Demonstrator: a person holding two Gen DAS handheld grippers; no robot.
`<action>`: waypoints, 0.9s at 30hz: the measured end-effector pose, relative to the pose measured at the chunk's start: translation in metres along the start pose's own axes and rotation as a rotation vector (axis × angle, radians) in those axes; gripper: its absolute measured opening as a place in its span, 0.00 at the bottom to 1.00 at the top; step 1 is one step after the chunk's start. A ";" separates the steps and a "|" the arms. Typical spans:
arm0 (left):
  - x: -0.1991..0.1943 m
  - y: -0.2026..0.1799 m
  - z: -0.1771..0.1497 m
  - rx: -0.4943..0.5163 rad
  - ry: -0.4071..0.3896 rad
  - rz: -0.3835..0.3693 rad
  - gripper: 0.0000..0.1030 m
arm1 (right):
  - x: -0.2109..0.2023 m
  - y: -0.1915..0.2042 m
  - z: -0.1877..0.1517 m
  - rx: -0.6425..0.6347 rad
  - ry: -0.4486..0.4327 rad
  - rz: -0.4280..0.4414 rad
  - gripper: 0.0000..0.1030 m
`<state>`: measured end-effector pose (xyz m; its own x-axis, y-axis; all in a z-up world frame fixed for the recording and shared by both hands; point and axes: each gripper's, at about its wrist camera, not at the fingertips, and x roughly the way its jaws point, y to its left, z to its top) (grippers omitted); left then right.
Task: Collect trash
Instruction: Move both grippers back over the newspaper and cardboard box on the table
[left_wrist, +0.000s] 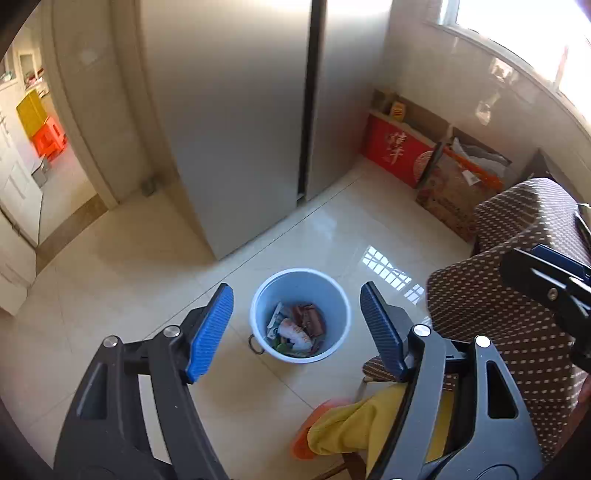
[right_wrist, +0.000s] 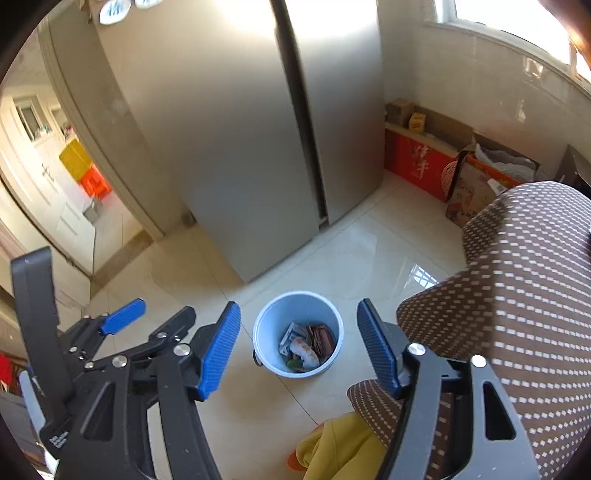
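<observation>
A light blue bin (left_wrist: 341, 325) stands on the tiled floor, holding several wrappers and scraps of trash (left_wrist: 295, 328). My left gripper (left_wrist: 297, 291) hangs above it, open, with nothing between its blue pads. In the right wrist view the same bin (right_wrist: 341, 339) and its trash (right_wrist: 306, 345) lie straight below my right gripper (right_wrist: 298, 309), which is also open and holds nothing. The two grippers are side by side: a blue pad (right_wrist: 122, 321) of the left one shows at the left of the right wrist view.
A tall silver fridge (left_wrist: 240, 129) rises behind the bin. A table under a brown dotted cloth (left_wrist: 517, 295) is at the right, with a yellow cloth (left_wrist: 354, 424) below it. A red box (left_wrist: 399, 151) and cardboard boxes line the far wall. A doorway (left_wrist: 48, 155) opens at the left.
</observation>
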<state>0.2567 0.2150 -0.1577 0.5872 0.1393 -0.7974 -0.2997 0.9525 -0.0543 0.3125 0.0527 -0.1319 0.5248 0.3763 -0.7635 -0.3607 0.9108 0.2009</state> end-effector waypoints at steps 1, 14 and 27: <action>-0.005 -0.007 0.002 0.008 -0.012 -0.010 0.69 | -0.007 -0.004 0.000 0.006 -0.012 0.000 0.63; -0.041 -0.124 0.005 0.175 -0.084 -0.140 0.69 | -0.111 -0.113 -0.028 0.175 -0.160 -0.130 0.63; -0.060 -0.270 -0.012 0.376 -0.084 -0.298 0.76 | -0.182 -0.256 -0.083 0.429 -0.212 -0.359 0.81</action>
<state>0.2930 -0.0540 -0.1023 0.6698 -0.1478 -0.7277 0.1738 0.9840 -0.0399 0.2452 -0.2634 -0.0951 0.7149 0.0174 -0.6991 0.1883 0.9580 0.2163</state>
